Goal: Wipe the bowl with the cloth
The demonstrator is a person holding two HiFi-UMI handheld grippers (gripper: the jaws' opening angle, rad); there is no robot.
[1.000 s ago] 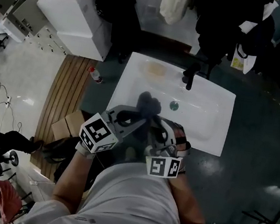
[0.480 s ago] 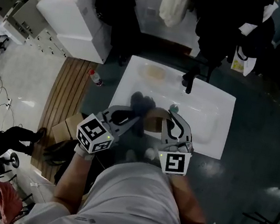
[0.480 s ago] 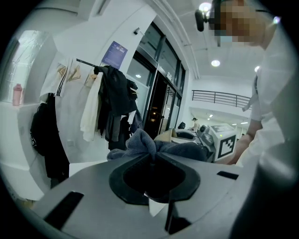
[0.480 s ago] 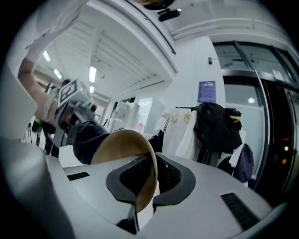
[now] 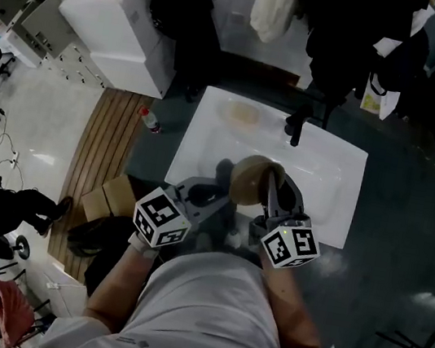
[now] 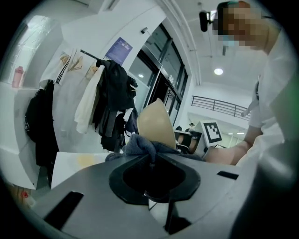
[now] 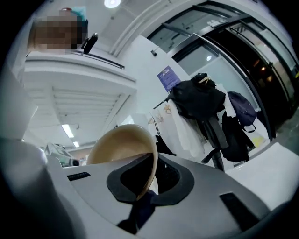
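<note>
Holding bowl (image 7: 119,144) by its rim, pinched in my right claw (image 7: 152,161), above the sink (image 5: 327,187). Left claw (image 6: 150,158) is clamped on cloth (image 6: 138,145), which touches the bowl.

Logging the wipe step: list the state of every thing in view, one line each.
left claw: shut on the cloth.
right claw: shut on the rim of the bowl.
cloth: bunched, right beside the bowl.
bowl: tilted, held up over the sink.
faucet: no stream visible.
</note>
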